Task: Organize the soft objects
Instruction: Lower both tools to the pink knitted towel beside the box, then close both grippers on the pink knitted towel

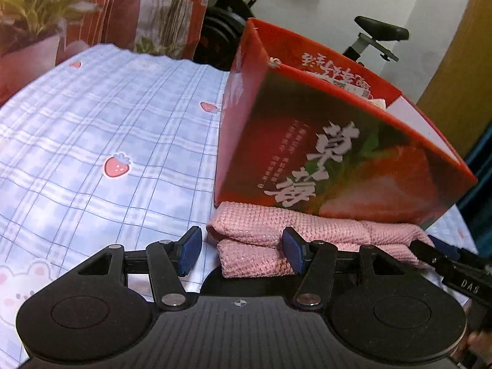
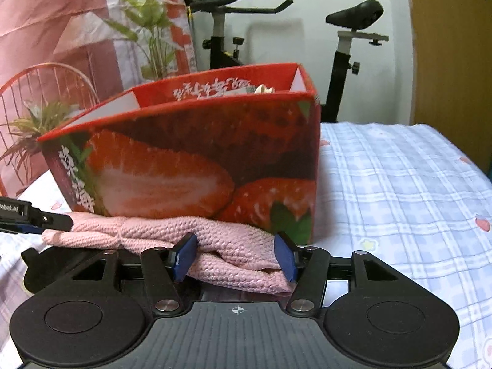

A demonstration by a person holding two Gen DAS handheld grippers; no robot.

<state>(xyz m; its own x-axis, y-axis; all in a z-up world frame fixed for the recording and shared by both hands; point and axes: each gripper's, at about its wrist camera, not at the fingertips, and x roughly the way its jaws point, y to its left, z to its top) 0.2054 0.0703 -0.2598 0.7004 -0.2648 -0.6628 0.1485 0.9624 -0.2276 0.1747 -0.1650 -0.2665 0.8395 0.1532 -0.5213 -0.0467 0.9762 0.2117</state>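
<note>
A folded pink knitted cloth lies on the bed against the front of a red strawberry-print box. My left gripper is open, its blue pads on either side of the cloth's left end. In the right wrist view the cloth lies under the box. My right gripper is open with the cloth's right end between its pads. Each gripper's tip shows at the edge of the other's view. Something pale sits inside the box, mostly hidden.
The bed sheet is blue plaid with strawberries. An exercise bike stands behind the bed. A floral curtain and a wire basket with plants are at the back left. A wooden panel stands at the right.
</note>
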